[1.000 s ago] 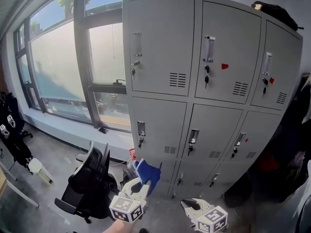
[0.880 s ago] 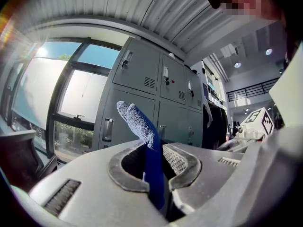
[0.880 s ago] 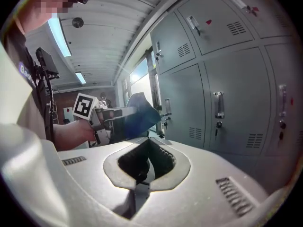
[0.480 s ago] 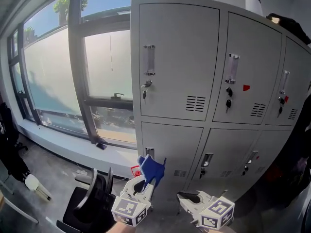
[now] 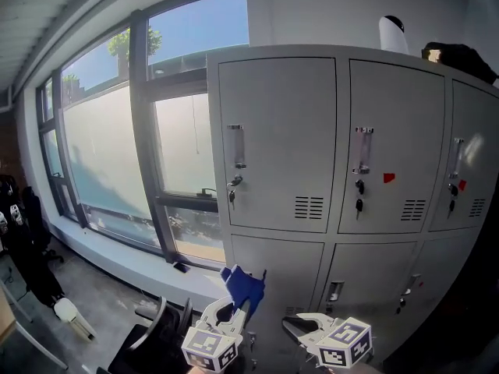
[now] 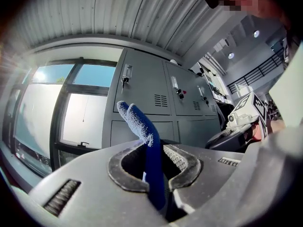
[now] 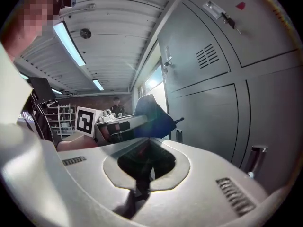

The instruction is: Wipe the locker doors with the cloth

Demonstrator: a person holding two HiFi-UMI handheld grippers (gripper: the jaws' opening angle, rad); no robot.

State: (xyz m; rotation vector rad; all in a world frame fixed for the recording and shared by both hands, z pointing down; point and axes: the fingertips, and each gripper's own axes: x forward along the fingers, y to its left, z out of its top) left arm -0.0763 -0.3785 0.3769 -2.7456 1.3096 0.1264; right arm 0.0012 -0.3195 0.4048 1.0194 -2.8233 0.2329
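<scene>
Cloth, clamped upright in the left gripper beside the closed, empty right gripper, remains off the locker doors as the head view lifts to the top row: approach likely.

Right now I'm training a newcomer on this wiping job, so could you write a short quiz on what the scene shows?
1. True or false: the left tongs are shut on the blue cloth.
2. The right tongs hold: A) a key, B) nothing, C) a sponge.
3. Fill in: in the head view, the window stands to the ___ of the lockers.
Key: 1 true; 2 B; 3 left.
</scene>
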